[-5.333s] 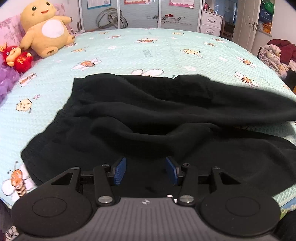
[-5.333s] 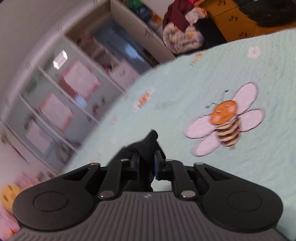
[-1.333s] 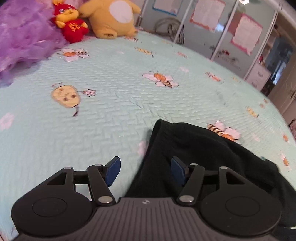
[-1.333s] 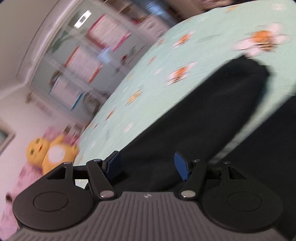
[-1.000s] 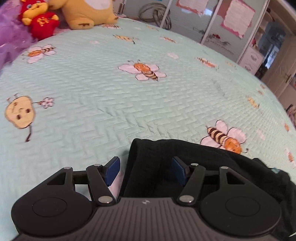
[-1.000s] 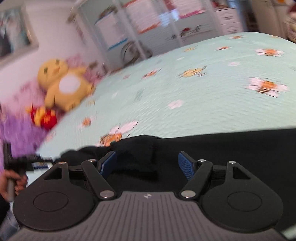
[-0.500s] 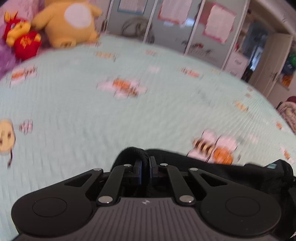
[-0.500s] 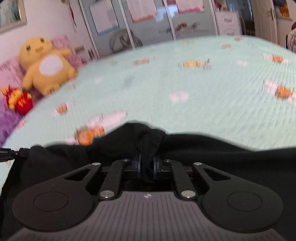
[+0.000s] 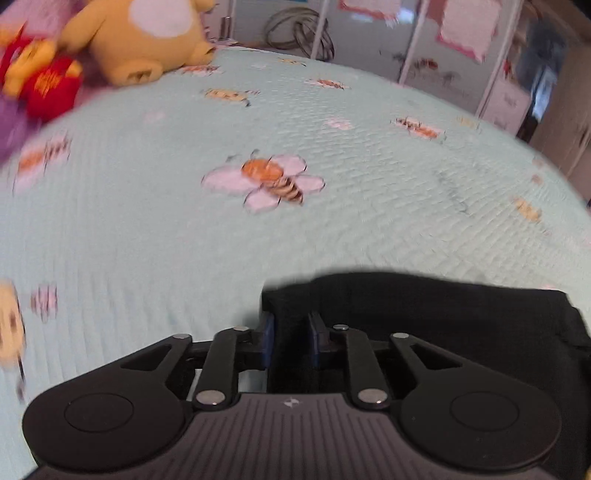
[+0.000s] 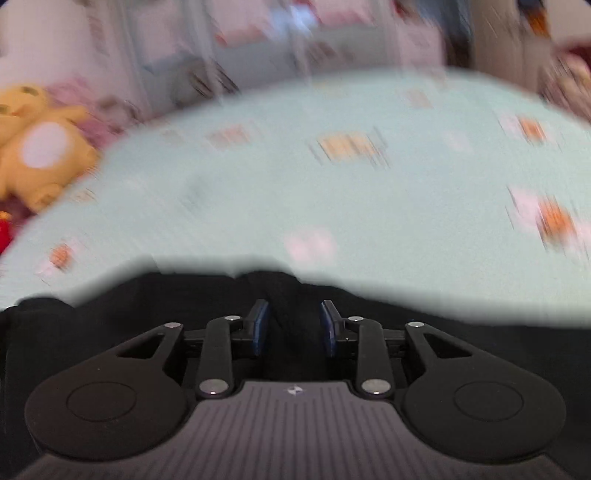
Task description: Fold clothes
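Observation:
A black garment lies on the mint bee-print bedspread, its folded corner reaching up between the blue pads of my left gripper. The left jaws are opening, a small gap stands between them, and the cloth sits loosely in it. In the blurred right wrist view the same black garment spreads across the lower picture. A raised fold of it stands between the pads of my right gripper, whose jaws are also opening and stand clear of the cloth.
A yellow plush toy and a red plush toy sit at the far left of the bed. Wardrobe doors with pink posters line the wall behind. Bare bedspread stretches beyond the garment.
Both grippers were shut on the garment's edge half a second ago; now their jaws have parted. Both hands have carried the cloth across the bed, and the right view is motion-blurred.

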